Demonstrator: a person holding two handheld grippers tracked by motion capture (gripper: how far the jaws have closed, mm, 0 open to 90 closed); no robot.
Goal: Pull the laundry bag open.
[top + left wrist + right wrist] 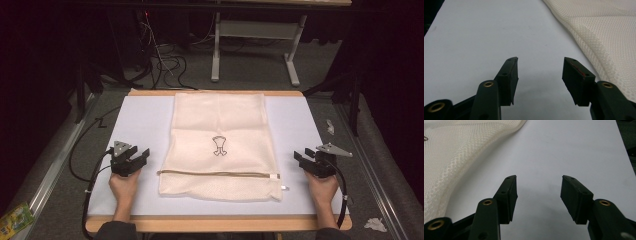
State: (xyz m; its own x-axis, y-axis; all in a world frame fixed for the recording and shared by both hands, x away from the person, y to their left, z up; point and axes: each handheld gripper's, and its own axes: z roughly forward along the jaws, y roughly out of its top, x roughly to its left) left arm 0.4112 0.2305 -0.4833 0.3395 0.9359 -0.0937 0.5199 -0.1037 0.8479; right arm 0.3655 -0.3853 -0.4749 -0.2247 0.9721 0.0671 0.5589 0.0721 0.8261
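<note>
A cream mesh laundry bag [220, 145] lies flat in the middle of the white table mat [145, 120]. It has a small dark printed mark [219, 145] at its centre and a zipper [220, 174] running across near its front edge, with the pull at the right end [283, 188]. My left gripper [133, 161] rests on the mat left of the bag, open and holding nothing. In the left gripper view the gripper [540, 68] has the bag's mesh [604, 32] to its right. My right gripper [306, 161] rests right of the bag, open and holding nothing. The right gripper view shows the gripper [539, 186] with the mesh [454, 157] to its left.
The mat covers a wooden table [220, 223] whose edge runs along the front. Beyond the far edge stand a grey table frame [255, 45] and loose cables [165, 60] on the floor. Scraps lie on the floor at front left [15, 218] and front right [375, 224].
</note>
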